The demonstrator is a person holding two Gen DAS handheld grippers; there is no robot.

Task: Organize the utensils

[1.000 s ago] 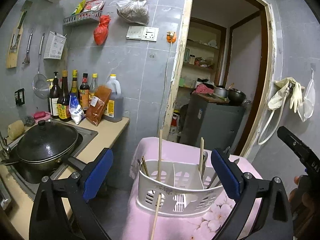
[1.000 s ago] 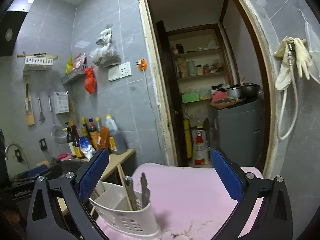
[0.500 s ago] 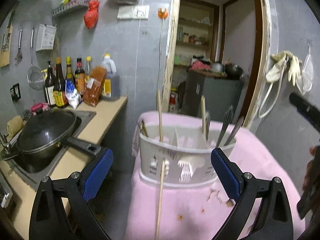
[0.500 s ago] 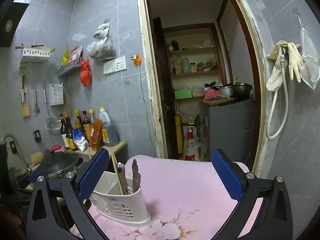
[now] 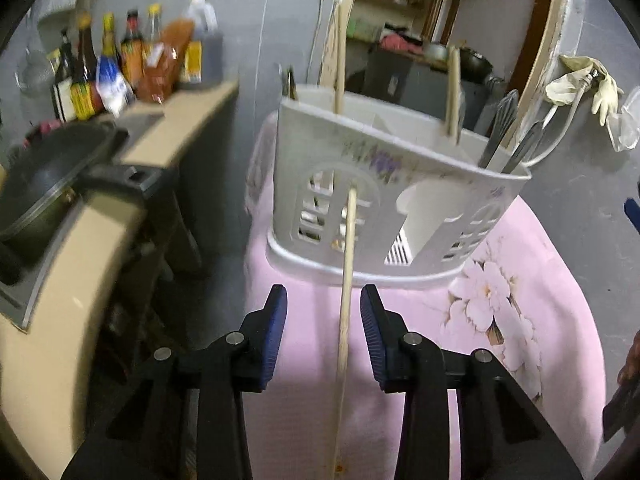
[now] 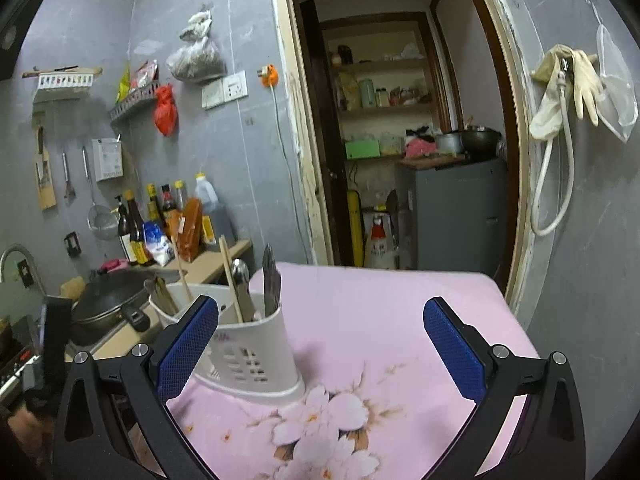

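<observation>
Left tongs [image 5: 323, 332] have just been closing, now partway shut around a chopstick [image 5: 345, 300]; a gap shows on both sides, so the pads [image 5: 275, 332] are not pressing it yet. Stick lies on the pink cloth [image 5: 540, 320], running between the jaws and ahead to the caddy [image 5: 400, 184], far tip leaning on its front wall. It sits a bit right of centre in the gap.

Right tongs [image 6: 320, 350] are wide open, nothing in them. The caddy sits at their left jaw; ahead is bare cloth.

To do the grab well, my read:
- Nudge left tongs right so the stick centres, then finish closing. An off-centre pinch will likely roll the thin stick away.
- Keep pads square to the stick, low to the cloth without snagging it.
- After the pinch, lift and pull back first to clear the caddy's wall.
- Then tip upright and drop into a compartment; other chopsticks [image 5: 453, 92] stand in the caddy beyond the wall, metal utensils [image 5: 504, 128] at its right end.
- Right tongs could brace the caddy; it looks light and may tip.
</observation>
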